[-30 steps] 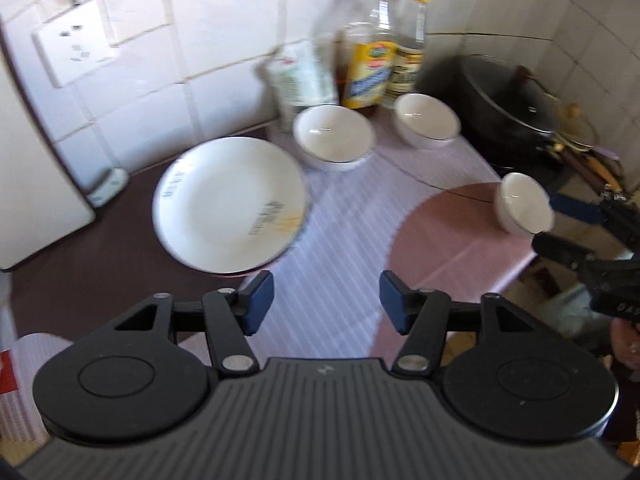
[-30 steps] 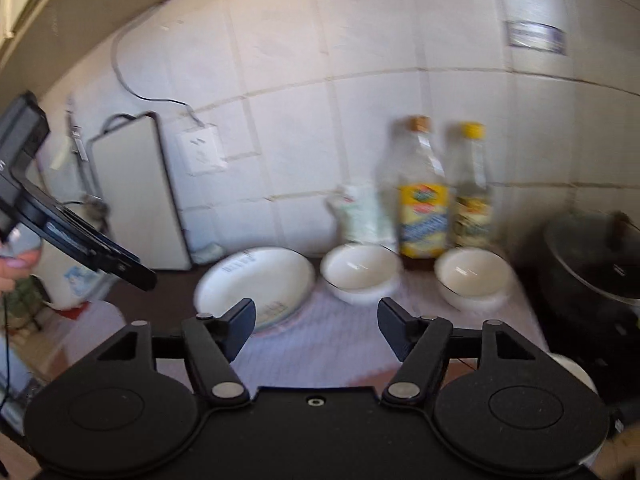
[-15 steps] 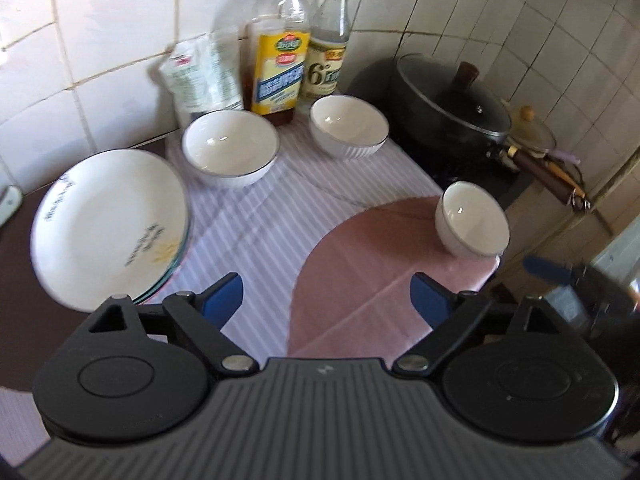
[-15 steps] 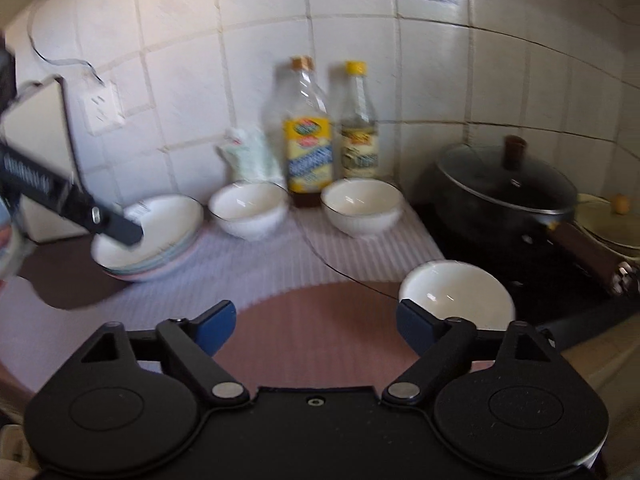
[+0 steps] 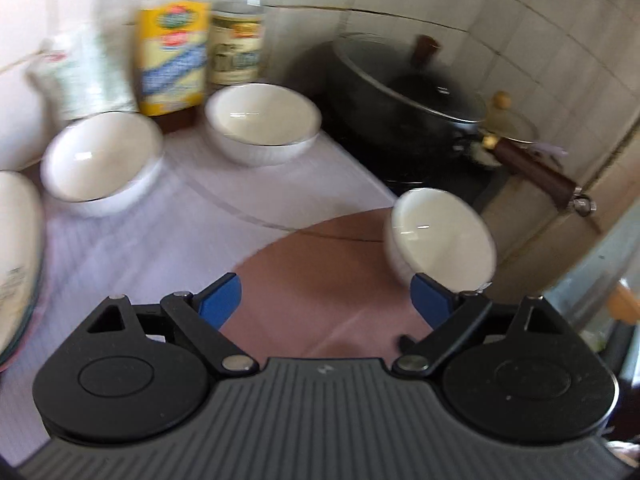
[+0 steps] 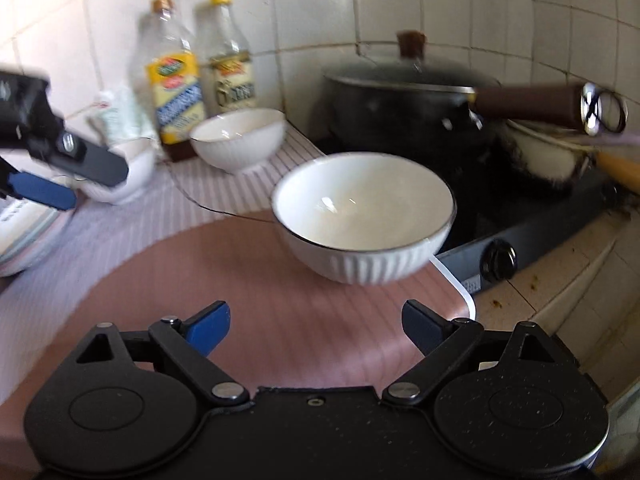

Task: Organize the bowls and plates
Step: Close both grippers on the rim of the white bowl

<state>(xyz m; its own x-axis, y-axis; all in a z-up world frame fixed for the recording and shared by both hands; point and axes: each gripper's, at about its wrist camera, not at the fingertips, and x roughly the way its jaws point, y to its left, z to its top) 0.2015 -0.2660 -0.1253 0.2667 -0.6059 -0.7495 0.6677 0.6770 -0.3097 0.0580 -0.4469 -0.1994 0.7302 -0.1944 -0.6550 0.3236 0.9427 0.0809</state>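
Three white ribbed ceramic bowls, both tools spread and empty.

Nearest white ribbed ceramic bowl (image 6: 362, 216) sits on the pink mat (image 6: 224, 280) on the tabletop, just ahead of the right tool (image 6: 316, 326); the left tool (image 5: 325, 300) hovers nearby. Glazed ceramic looks stiff, slippery and breakable, so pinching the rim wall seems safest.

The nearest bowl (image 6: 362, 216) is white with a dark rim line and vertical ribbing on its outer wall; the two bowls behind it (image 6: 239, 138) (image 5: 100, 160) are white as well. The mat (image 6: 248, 292) shows a dusty-pink rounded patch against pale lilac fine stripes. The right gripper (image 6: 316, 326) has a black body and blue fingers (image 6: 208, 326). One bottle (image 6: 176, 92) wears a yellow and blue label. The pot (image 6: 404, 108) is black with a brown handle (image 6: 528, 105).
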